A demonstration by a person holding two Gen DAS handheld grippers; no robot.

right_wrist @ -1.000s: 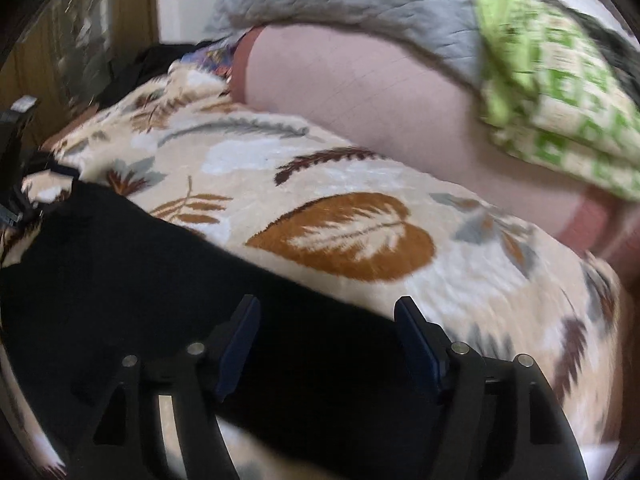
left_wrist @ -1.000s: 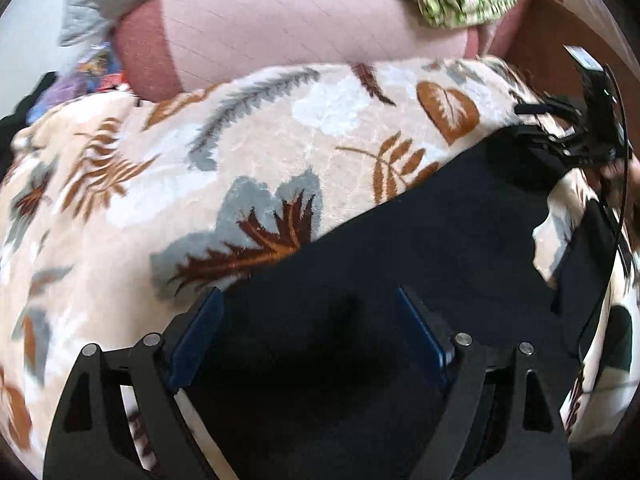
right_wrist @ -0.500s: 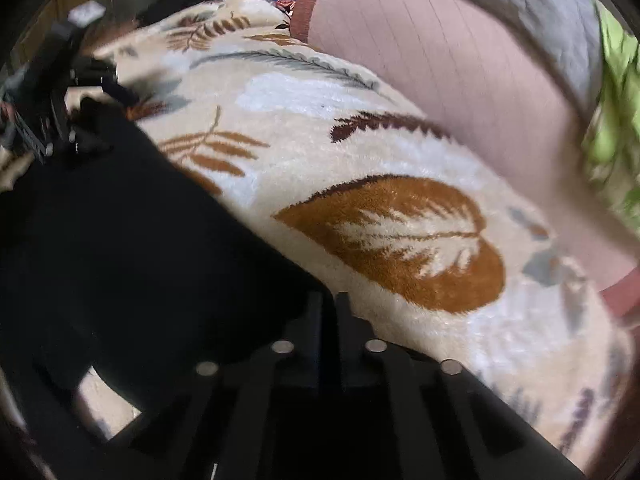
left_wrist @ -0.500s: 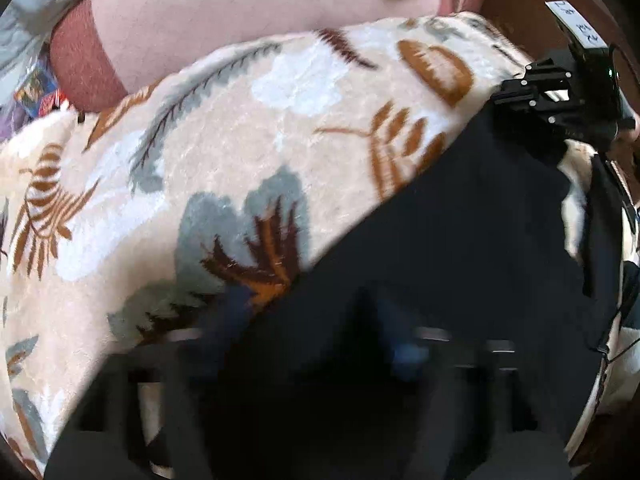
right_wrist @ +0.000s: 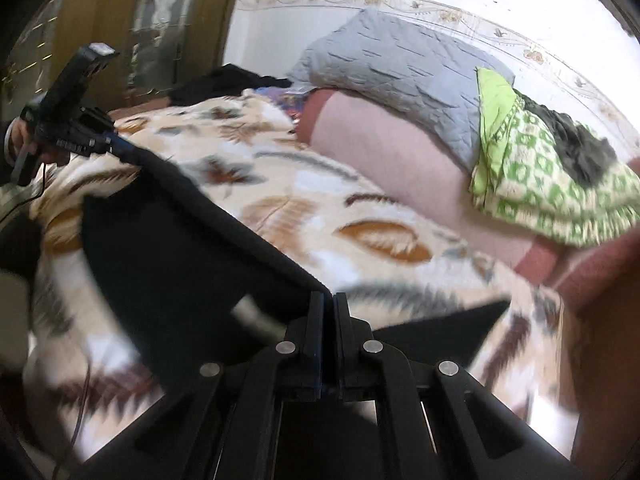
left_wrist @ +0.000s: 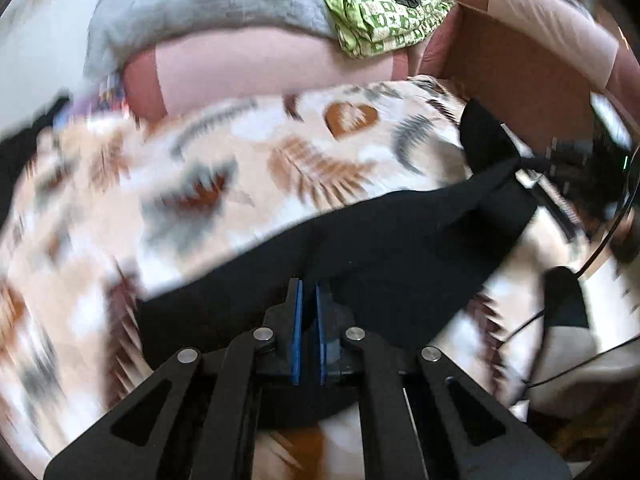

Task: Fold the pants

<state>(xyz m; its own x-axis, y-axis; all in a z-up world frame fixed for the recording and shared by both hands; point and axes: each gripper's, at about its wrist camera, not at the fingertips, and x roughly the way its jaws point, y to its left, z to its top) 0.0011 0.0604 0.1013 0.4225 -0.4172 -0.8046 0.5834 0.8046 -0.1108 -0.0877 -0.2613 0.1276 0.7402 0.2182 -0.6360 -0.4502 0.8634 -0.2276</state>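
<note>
Both grippers, L gripper point(left_wrist: 307, 300) & R gripper point(right_wrist: 328, 312), pinched shut on black pants point(left_wrist: 400, 248), edge stretched taut above leaf-print bed blanket point(left_wrist: 240, 184); my worry: thin bite w/ blurry motion, fabric could slip out, fold lands crooked.

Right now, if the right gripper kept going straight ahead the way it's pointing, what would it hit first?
Most likely the leaf-print blanket. The right gripper is shut on the black pants, so the cloth travels with it. Past the fingertips lies blanket, then the pink bolster; depth is hard to judge through the fisheye.
</note>
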